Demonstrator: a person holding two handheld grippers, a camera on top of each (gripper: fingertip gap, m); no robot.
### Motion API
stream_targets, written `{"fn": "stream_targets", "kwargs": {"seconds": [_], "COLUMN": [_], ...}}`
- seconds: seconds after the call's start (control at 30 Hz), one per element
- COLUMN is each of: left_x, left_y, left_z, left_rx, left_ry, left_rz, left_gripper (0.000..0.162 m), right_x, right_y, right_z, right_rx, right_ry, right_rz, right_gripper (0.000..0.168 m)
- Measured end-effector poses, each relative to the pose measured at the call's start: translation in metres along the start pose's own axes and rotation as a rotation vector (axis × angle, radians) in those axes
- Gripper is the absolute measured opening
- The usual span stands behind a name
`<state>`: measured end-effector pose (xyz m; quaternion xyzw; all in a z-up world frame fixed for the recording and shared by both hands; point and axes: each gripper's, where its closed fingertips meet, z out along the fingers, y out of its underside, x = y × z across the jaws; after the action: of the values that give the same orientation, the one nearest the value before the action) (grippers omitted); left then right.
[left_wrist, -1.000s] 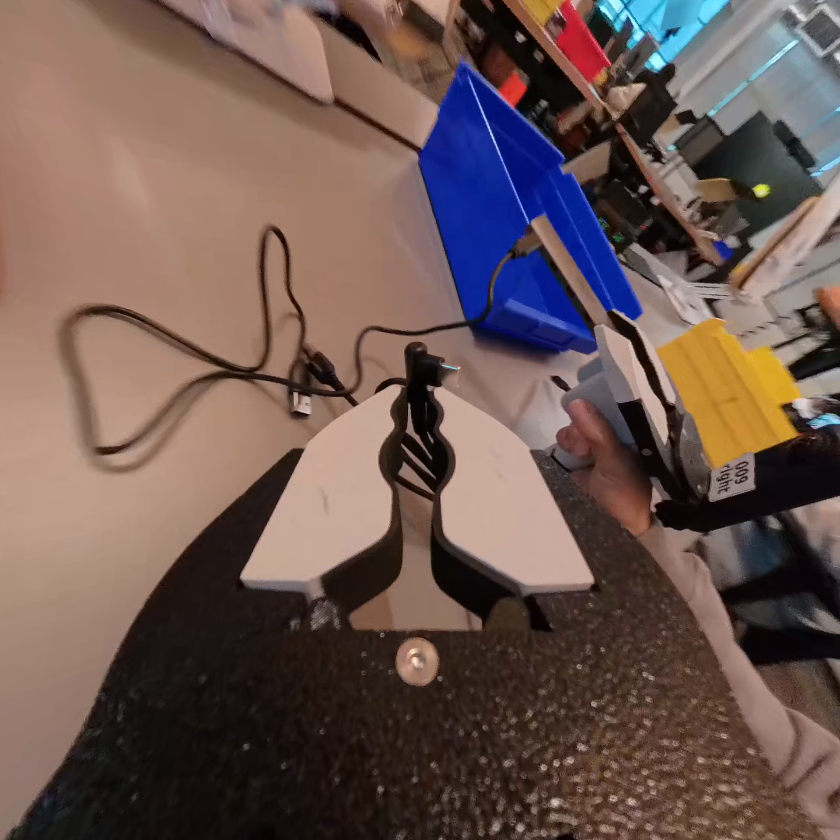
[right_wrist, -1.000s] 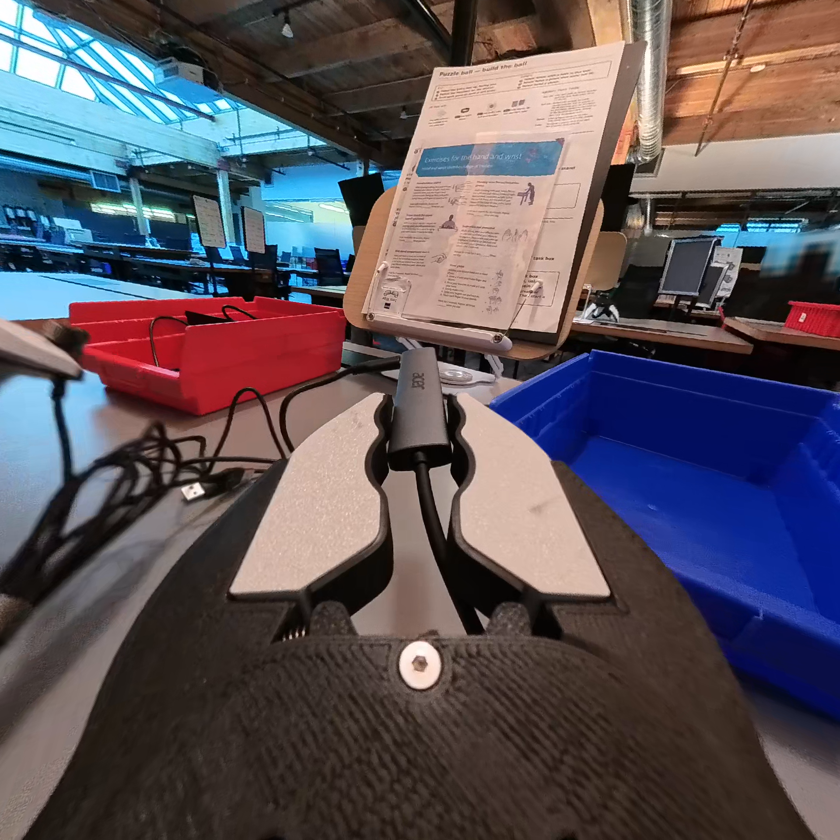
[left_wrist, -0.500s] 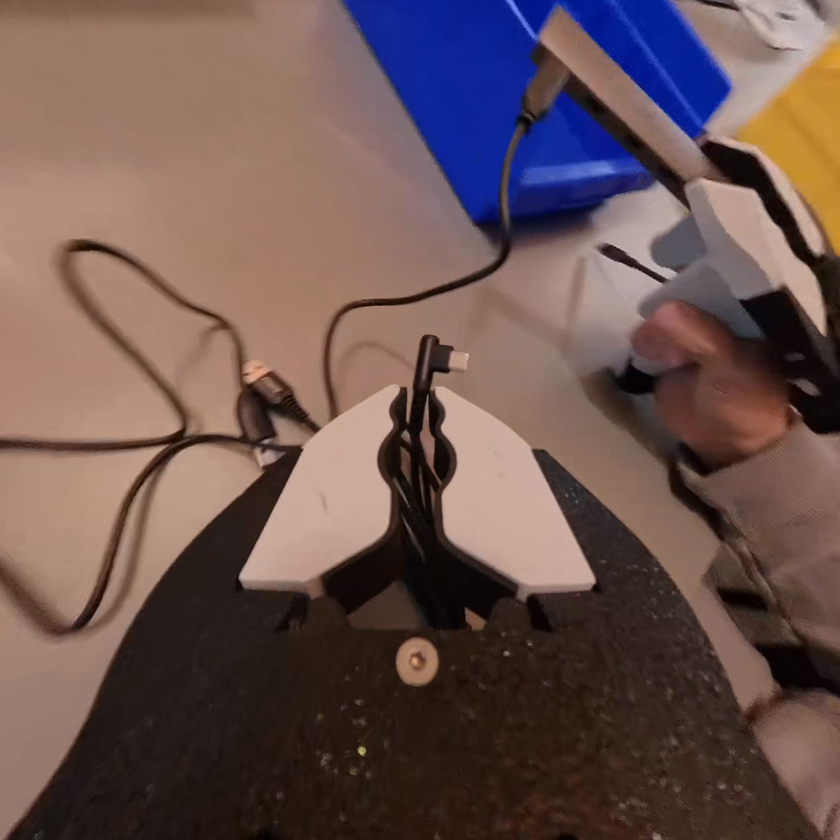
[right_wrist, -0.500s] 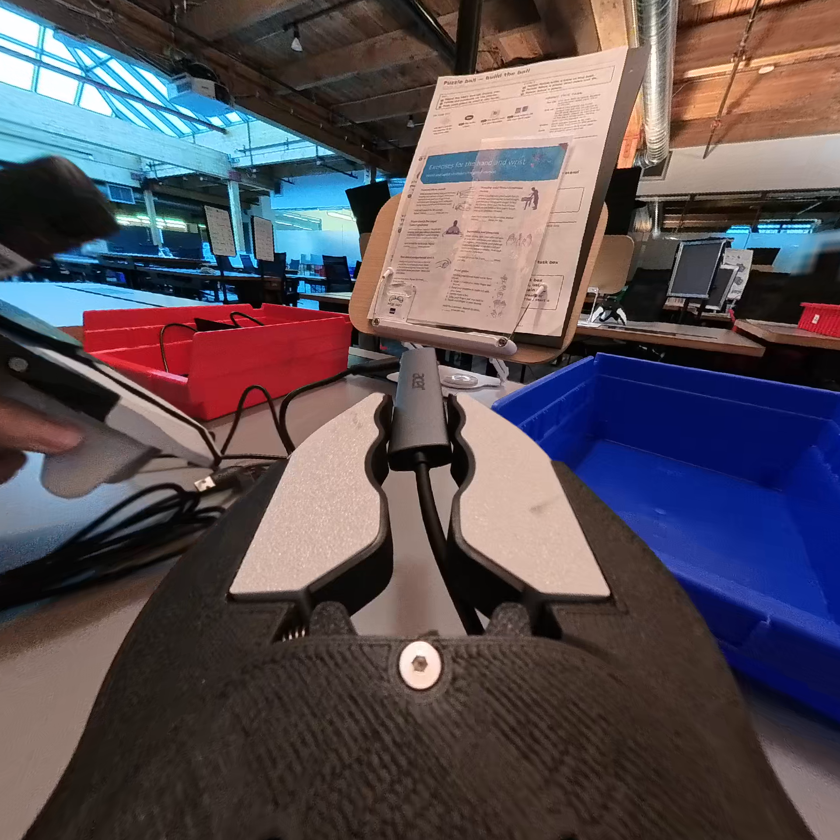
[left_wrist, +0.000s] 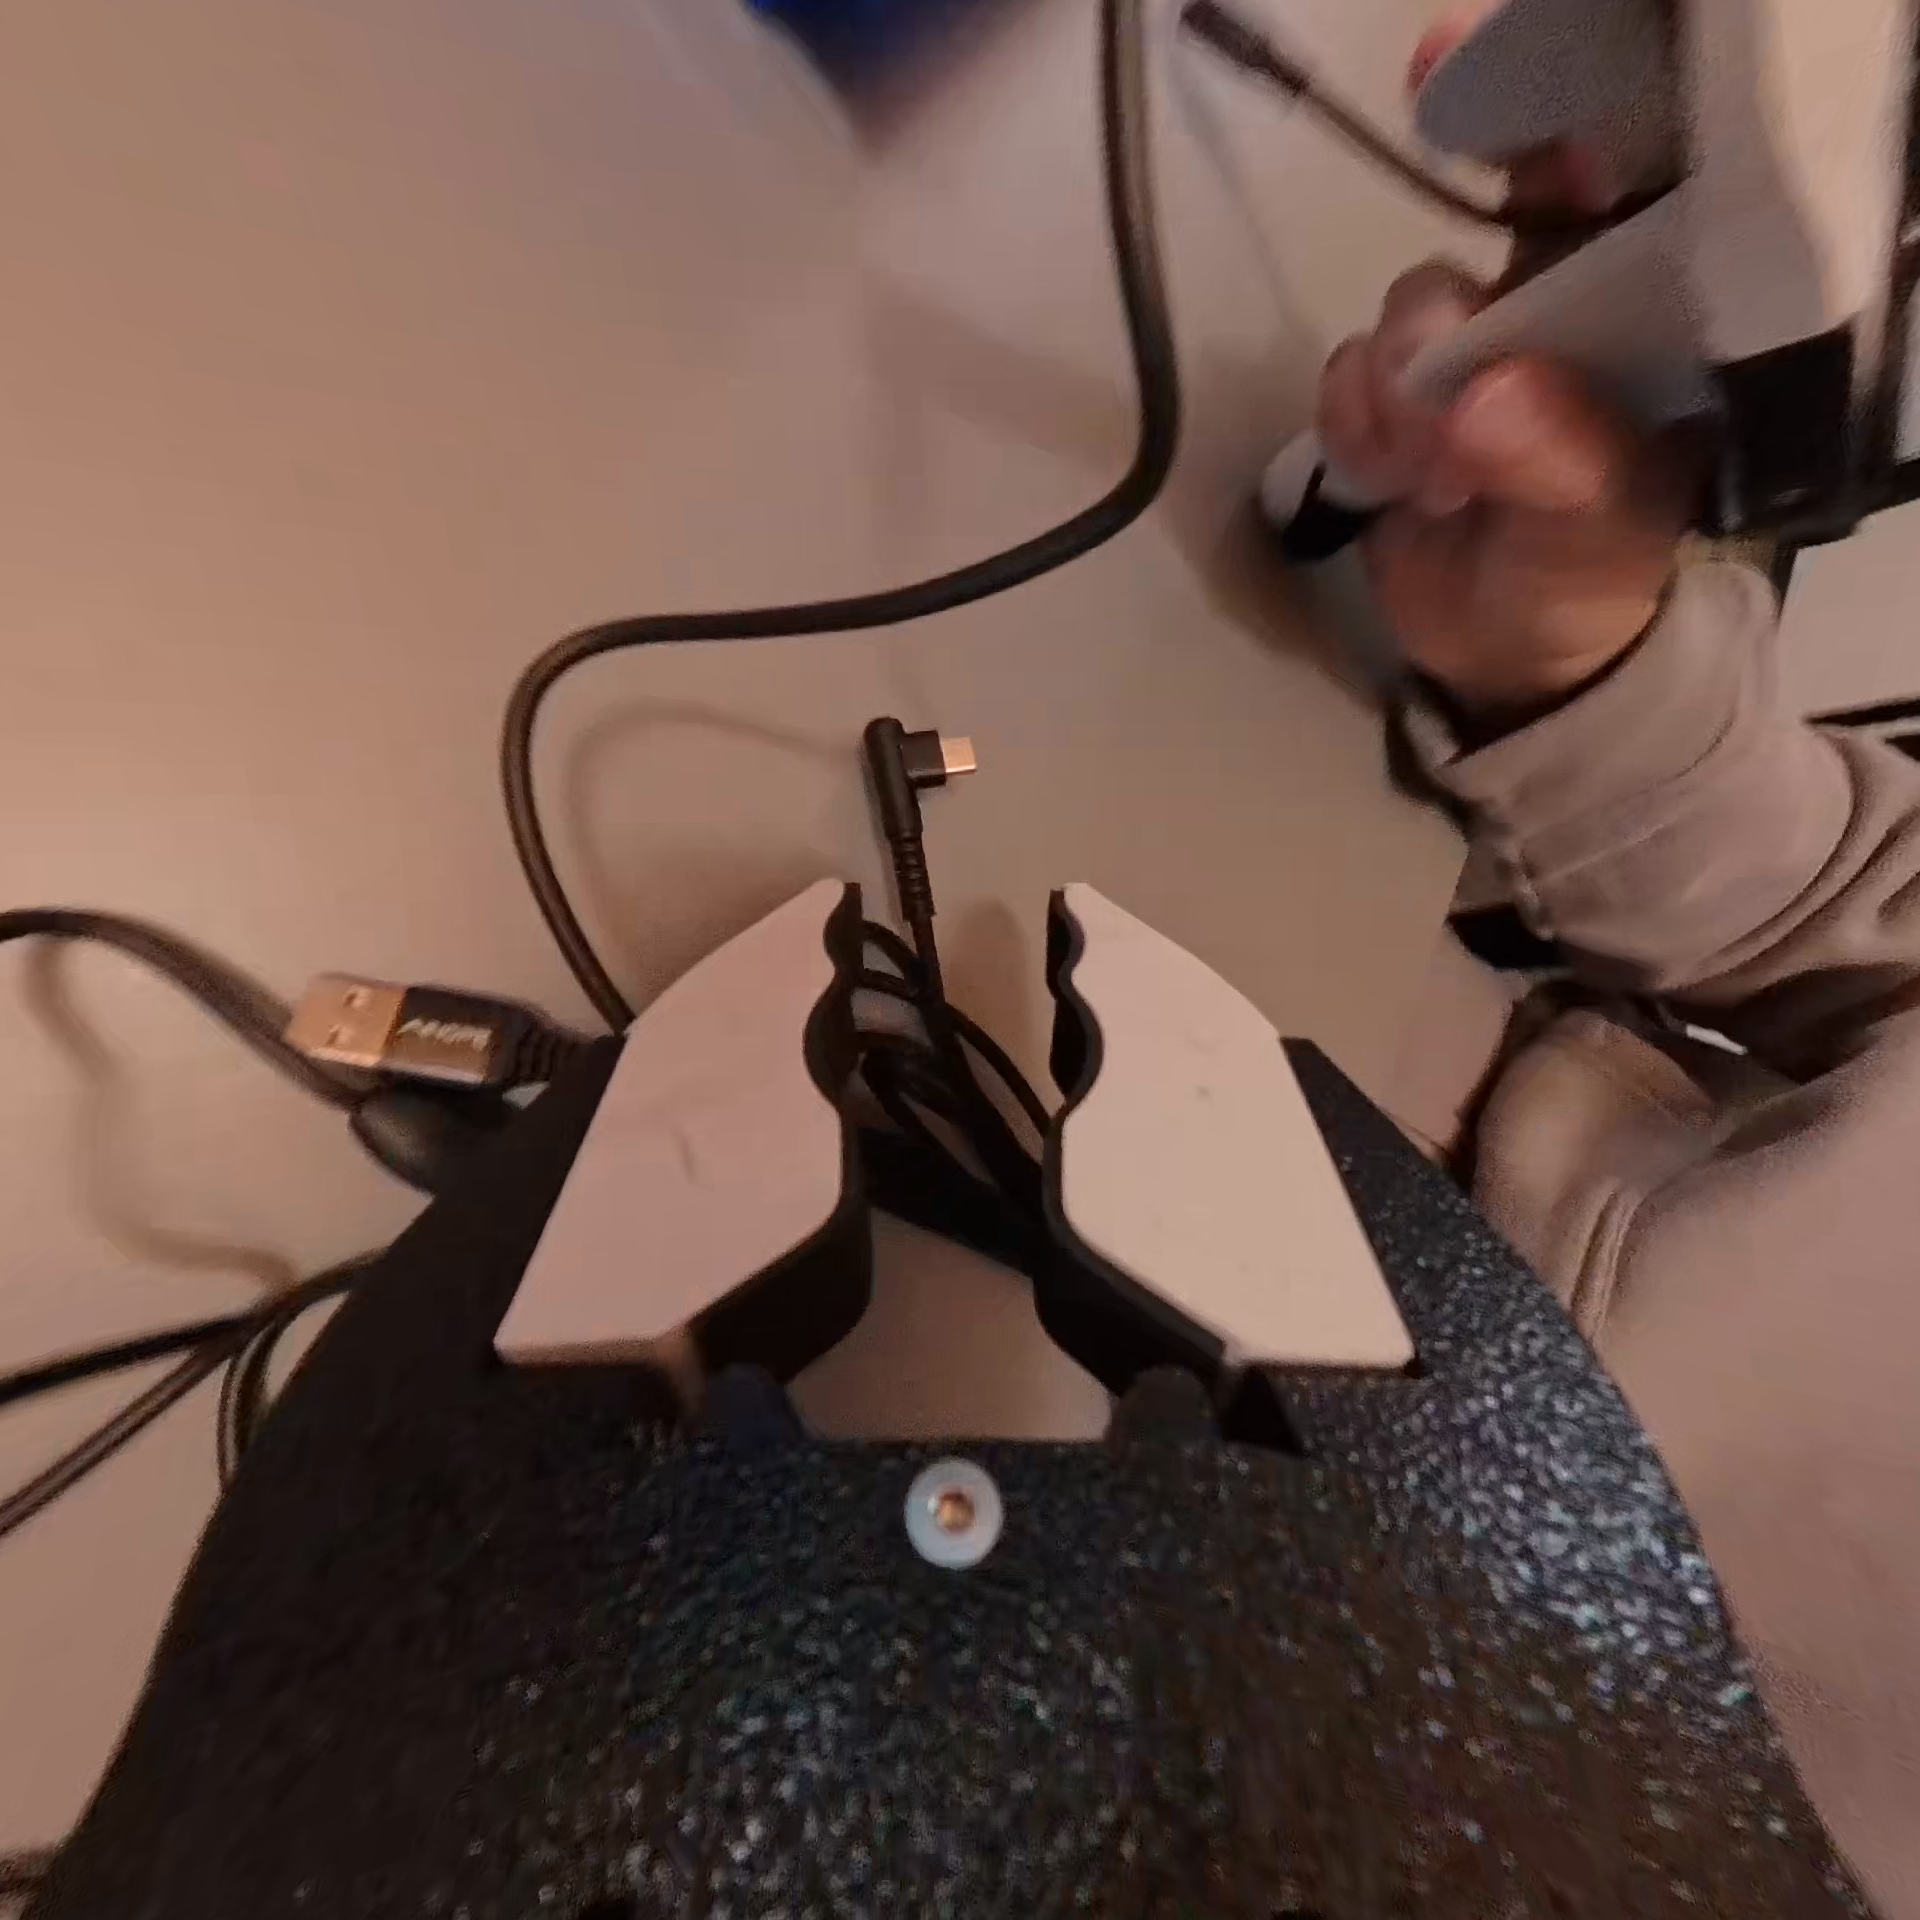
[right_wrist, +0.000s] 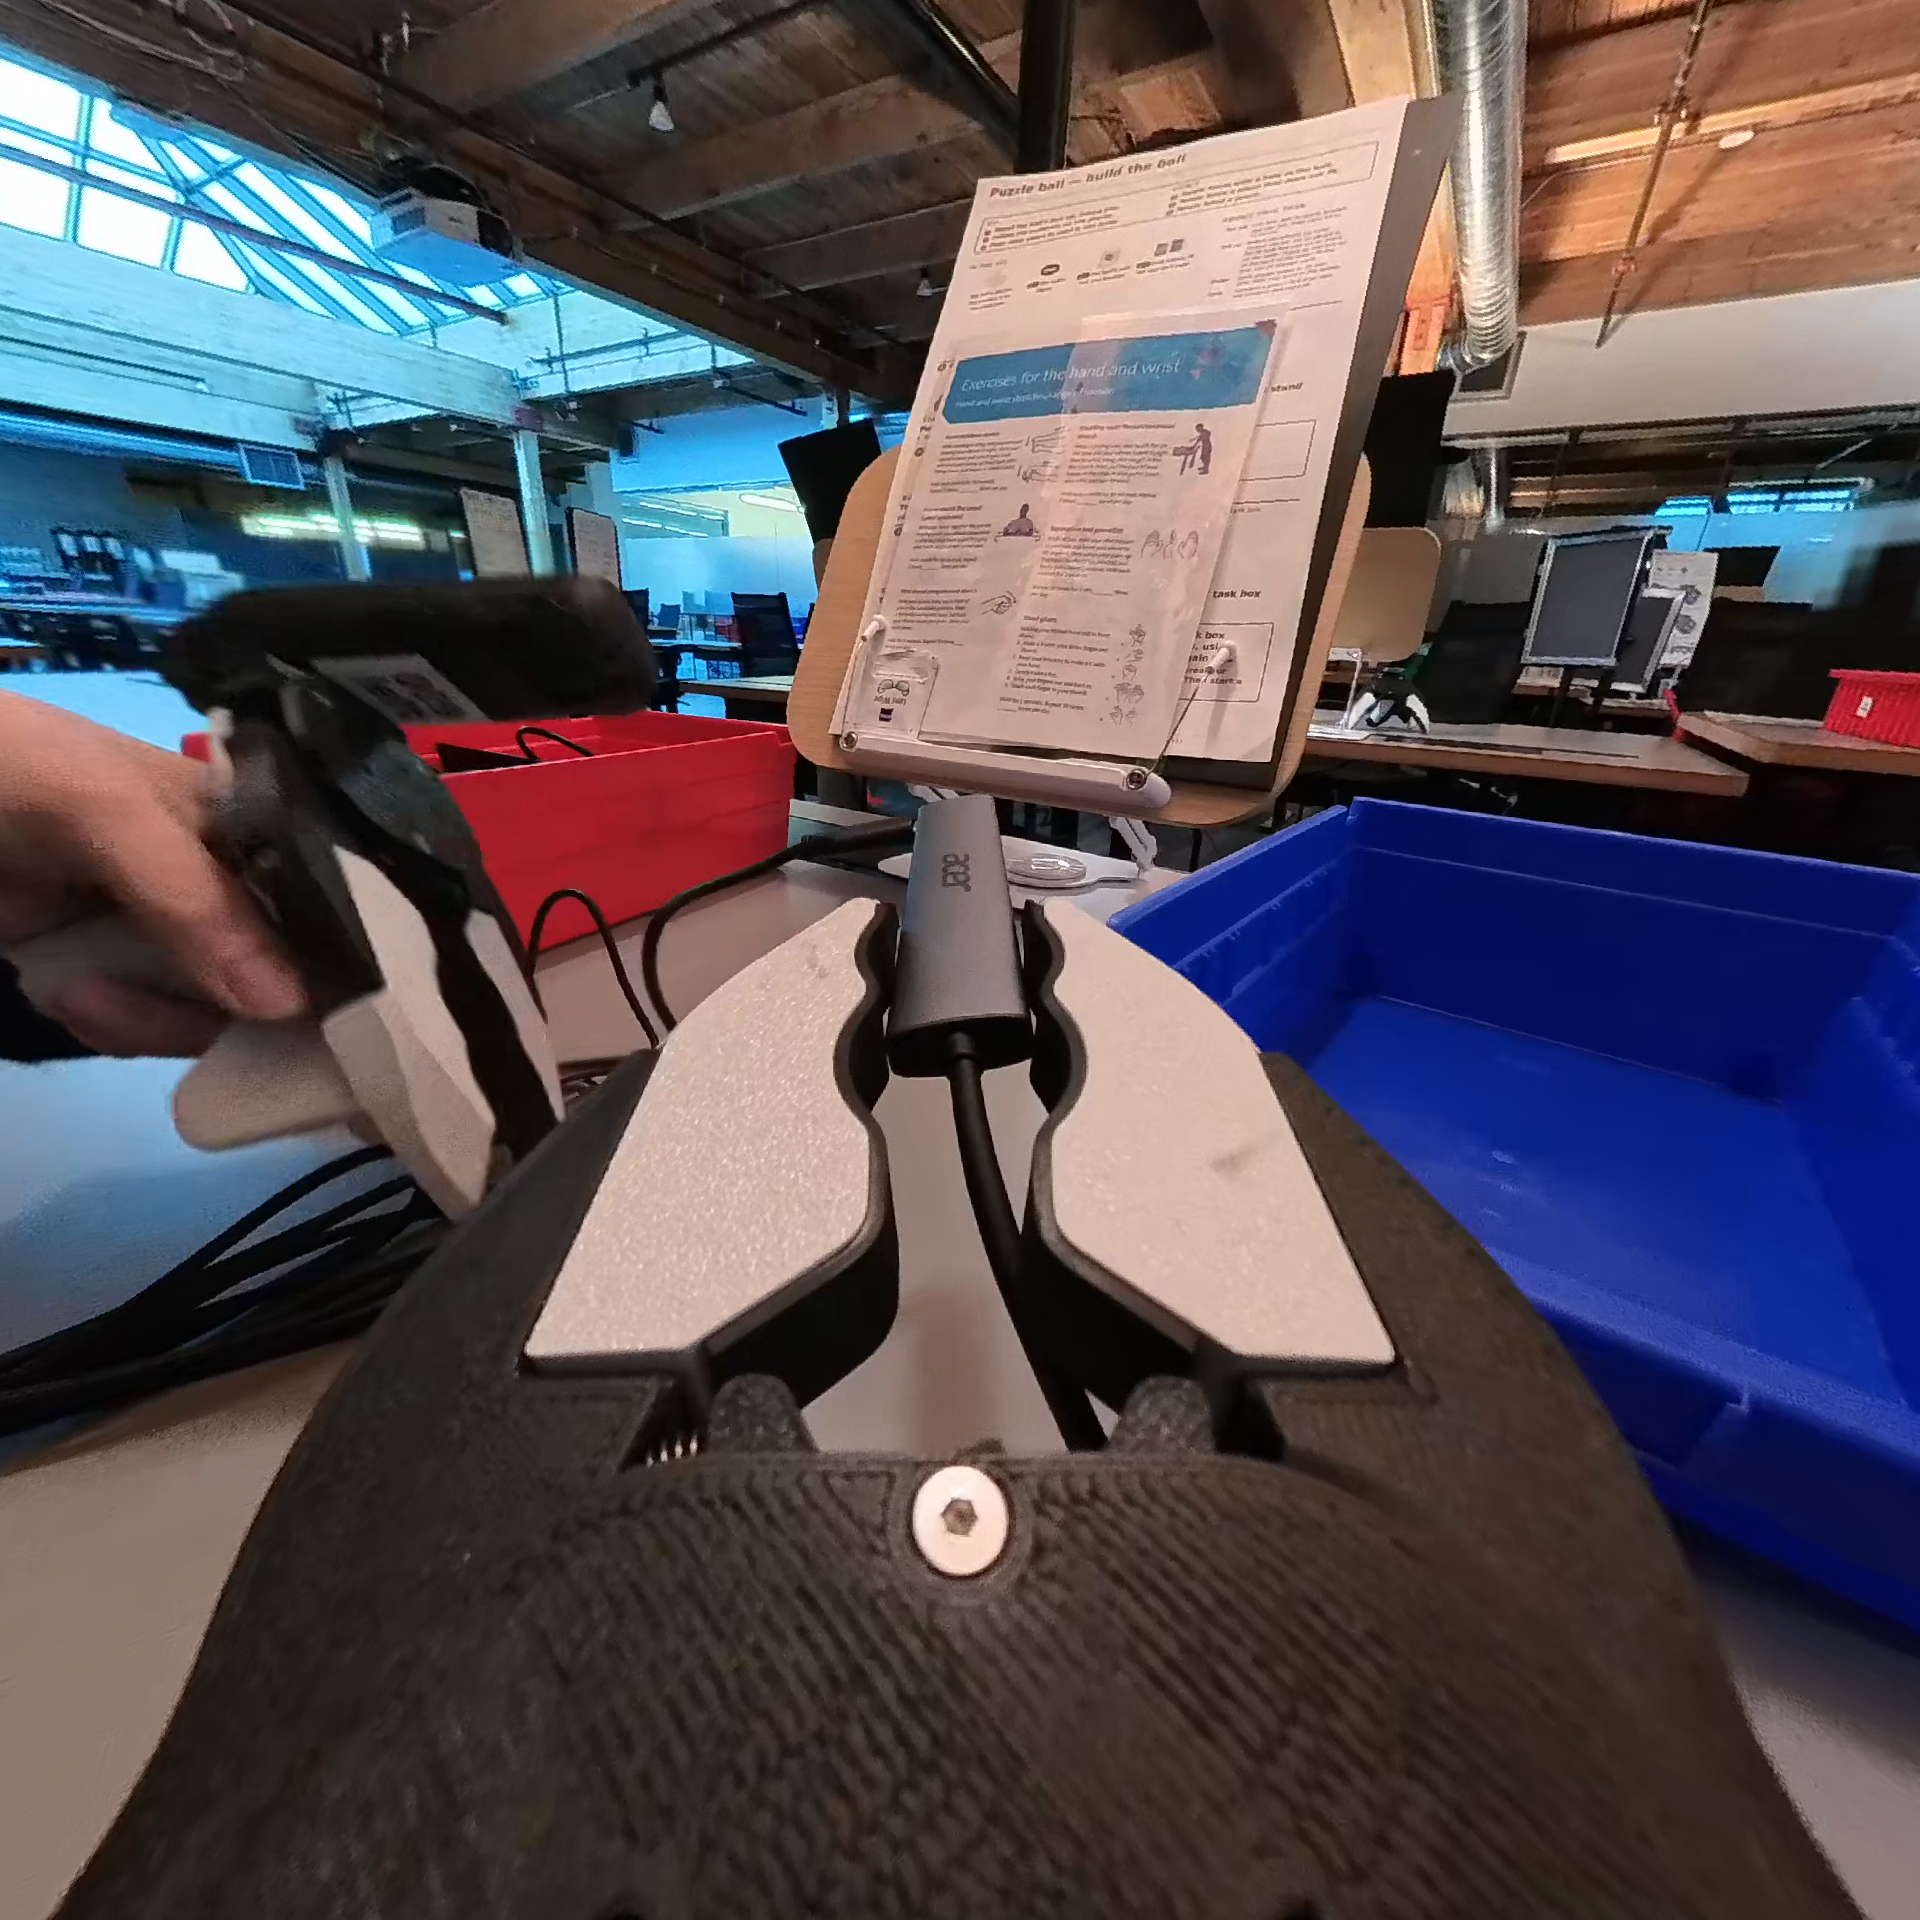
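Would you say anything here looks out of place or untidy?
Yes: black cables sprawl in loose loops over the table, a bundle bunched between the open left gripper, while the blue bin beside them sits empty.

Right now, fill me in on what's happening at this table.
A person holds a gripper in each hand over a table strewn with black cables. The right gripper is shut on a slim dark grey hub, raised beside a blue bin. The left gripper stands open around a bunched thin black cable whose angled connector sticks out past its fingertips. A USB plug lies to its left.
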<state>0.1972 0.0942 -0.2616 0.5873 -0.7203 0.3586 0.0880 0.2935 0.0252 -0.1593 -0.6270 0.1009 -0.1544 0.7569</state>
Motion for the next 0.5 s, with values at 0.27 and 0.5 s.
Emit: {"fn": "stream_targets", "kwargs": {"seconds": [0.27,0.5], "left_x": [0.01,0.012], "left_y": [-0.003,0.001], "left_z": [0.022,0.019], "left_rx": [-0.138,-0.2], "left_ry": [0.336,0.23], "left_rz": [-0.279,-0.165], "left_gripper": [0.023,0.039], "right_x": [-0.002,0.0], "right_y": [-0.001,-0.001], "right_z": [0.0,0.0], "right_rx": [0.005,0.006], "right_ry": [-0.009,-0.011], "right_rz": [-0.004,0.009], "right_gripper": [0.024,0.024]}}
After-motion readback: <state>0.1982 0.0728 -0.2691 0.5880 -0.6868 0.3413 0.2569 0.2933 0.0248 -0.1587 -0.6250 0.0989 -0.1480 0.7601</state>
